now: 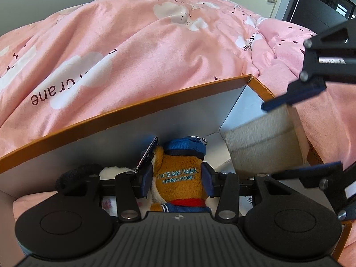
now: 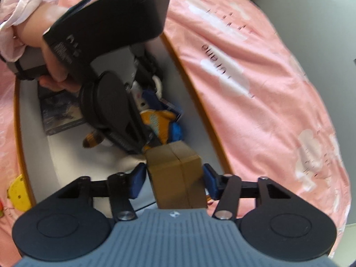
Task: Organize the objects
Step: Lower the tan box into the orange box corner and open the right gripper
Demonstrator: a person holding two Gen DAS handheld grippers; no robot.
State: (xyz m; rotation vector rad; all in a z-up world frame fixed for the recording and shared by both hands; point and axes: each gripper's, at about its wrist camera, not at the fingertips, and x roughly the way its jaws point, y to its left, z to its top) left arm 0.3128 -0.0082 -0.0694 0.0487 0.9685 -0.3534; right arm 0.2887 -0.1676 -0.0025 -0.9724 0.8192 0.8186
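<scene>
My left gripper [image 1: 177, 183] clamps the brown plush toy in blue cap marked "Ocean Park" [image 1: 178, 173] inside the orange-rimmed white cardboard box [image 1: 124, 111]. My right gripper [image 2: 174, 183] grips a tan cardboard box [image 2: 178, 173] over that box's right end.

The plush toy [image 1: 178, 178] lies in the tray [image 1: 133, 106] on the quilt [image 1: 133, 33].

the soft plush toy [image 1: 178, 178] is orange-brown with turquoise lettering, a blue cap and a red band. the cardboard storage box [image 1: 124, 111] has an orange rim and pale grey inside walls. the pink quilt [image 1: 138, 44] carries white clouds and dark lettering. the small cardboard carton [image 2: 178, 173] is plain tan-brown, between dark blue pads [image 2: 138, 182].
</scene>
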